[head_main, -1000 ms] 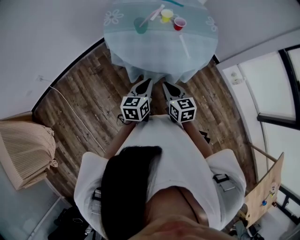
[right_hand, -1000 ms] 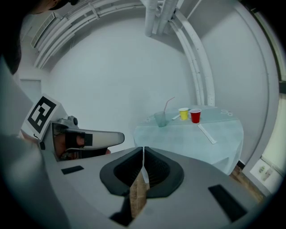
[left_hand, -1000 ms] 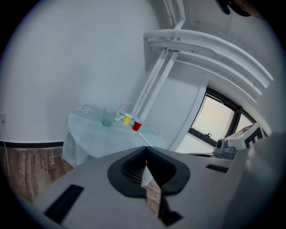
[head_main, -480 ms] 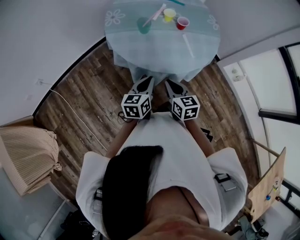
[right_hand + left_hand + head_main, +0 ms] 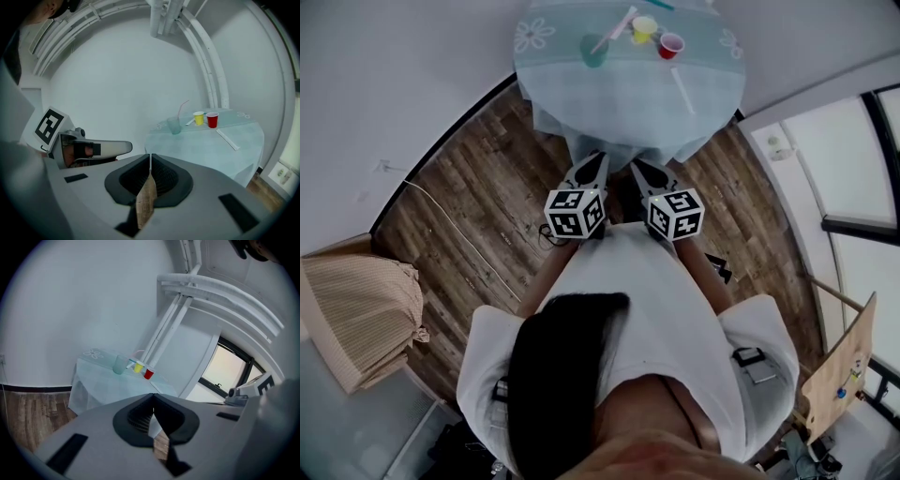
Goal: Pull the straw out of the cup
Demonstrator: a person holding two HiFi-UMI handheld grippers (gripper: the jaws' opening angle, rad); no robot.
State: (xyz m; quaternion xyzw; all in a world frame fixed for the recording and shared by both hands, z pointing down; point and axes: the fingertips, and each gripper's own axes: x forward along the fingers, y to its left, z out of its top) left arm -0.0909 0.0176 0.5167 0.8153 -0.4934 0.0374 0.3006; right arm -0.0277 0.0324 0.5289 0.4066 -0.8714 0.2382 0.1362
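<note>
A translucent cup (image 5: 593,52) with a pink straw (image 5: 614,28) leaning out of it stands on the far side of the round table (image 5: 619,103). The left gripper view shows the cup (image 5: 120,364) far ahead, and so does the right gripper view, cup (image 5: 174,125) and straw (image 5: 183,108). My left gripper (image 5: 593,167) and right gripper (image 5: 639,171) are held side by side at the table's near edge, well short of the cup. Both are shut with nothing between the pads, left gripper (image 5: 153,395), right gripper (image 5: 150,157).
A yellow cup (image 5: 644,25) and a red cup (image 5: 671,45) stand to the right of the translucent cup. A wrapped straw (image 5: 682,91) lies flat on the pale cloth. Wooden floor (image 5: 469,206) surrounds the table, and a white wall curves behind it.
Both grippers have edged a little toward the table, jaws still shut. The table sits slightly further right in the head view.
</note>
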